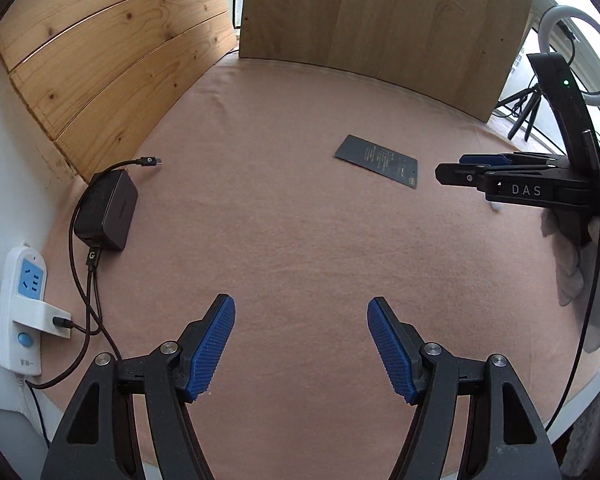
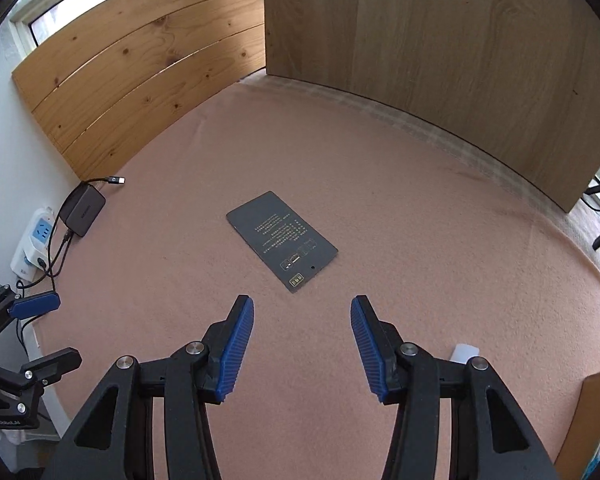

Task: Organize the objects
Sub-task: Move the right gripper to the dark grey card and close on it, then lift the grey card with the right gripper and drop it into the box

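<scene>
A dark flat card with small printed text [image 2: 283, 241] lies on the pink cloth, just ahead of my right gripper [image 2: 302, 312], which is open and empty. The card also shows in the left wrist view [image 1: 377, 161], far ahead and to the right. My left gripper [image 1: 301, 312] is open and empty above bare cloth. The right gripper [image 1: 472, 170] shows from the side at the right edge of the left wrist view. A black power adapter [image 1: 108, 210] with a black cable lies at the cloth's left edge; it also shows in the right wrist view [image 2: 83, 210].
A white power strip [image 1: 22, 308] sits left of the adapter. Wooden boards [image 1: 380, 20] stand at the back and left [image 1: 112, 68]. A small white object [image 2: 465, 353] lies beside my right finger. A ring light [image 1: 576, 52] and tripod stand at the far right.
</scene>
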Demonstrator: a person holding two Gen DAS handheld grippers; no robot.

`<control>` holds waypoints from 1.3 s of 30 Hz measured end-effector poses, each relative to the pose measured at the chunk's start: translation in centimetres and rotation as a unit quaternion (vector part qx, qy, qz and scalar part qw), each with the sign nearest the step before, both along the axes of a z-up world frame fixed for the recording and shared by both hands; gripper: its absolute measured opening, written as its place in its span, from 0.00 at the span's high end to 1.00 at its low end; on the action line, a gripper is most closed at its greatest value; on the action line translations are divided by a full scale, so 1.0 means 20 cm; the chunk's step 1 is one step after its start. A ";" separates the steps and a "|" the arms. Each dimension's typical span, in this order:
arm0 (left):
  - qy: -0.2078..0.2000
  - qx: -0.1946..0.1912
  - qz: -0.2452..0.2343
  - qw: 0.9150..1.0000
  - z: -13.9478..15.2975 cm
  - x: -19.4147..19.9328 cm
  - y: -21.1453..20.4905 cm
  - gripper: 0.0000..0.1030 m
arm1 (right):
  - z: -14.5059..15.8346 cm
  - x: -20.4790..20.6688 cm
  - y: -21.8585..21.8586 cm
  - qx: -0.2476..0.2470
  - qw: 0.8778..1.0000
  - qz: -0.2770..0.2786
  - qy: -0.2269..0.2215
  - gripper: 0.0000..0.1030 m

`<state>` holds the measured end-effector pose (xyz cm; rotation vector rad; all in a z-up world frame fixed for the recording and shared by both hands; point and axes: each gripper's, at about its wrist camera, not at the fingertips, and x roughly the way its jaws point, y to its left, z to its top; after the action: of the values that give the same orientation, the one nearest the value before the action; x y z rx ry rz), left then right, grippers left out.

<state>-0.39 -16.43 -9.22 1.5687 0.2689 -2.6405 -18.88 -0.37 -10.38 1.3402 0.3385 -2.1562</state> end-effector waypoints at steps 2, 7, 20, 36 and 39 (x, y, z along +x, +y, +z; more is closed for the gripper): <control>-0.001 0.003 0.009 1.000 -0.01 0.02 -0.05 0.30 | -0.04 -0.06 -0.08 0.005 1.000 0.023 -0.011 0.51; -0.007 0.004 0.031 0.999 -0.02 0.06 -0.14 0.30 | -0.14 -0.21 -0.21 0.007 0.999 0.038 -0.034 0.50; -0.012 0.017 0.063 0.998 -0.05 0.09 -0.24 0.30 | -0.24 -0.44 -0.35 0.022 0.996 0.057 -0.070 0.41; -0.005 0.029 0.050 0.998 -0.03 0.07 -0.13 0.30 | -0.24 -0.14 -0.36 0.081 0.993 0.071 -0.049 0.56; -0.004 0.031 0.044 0.999 -0.03 0.06 -0.09 0.30 | -0.24 -0.06 -0.32 0.084 0.994 0.064 -0.039 0.56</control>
<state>0.72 -18.17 -9.74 1.5477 0.4127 -2.5818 -20.00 -6.69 -15.25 1.4503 0.5696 -2.0005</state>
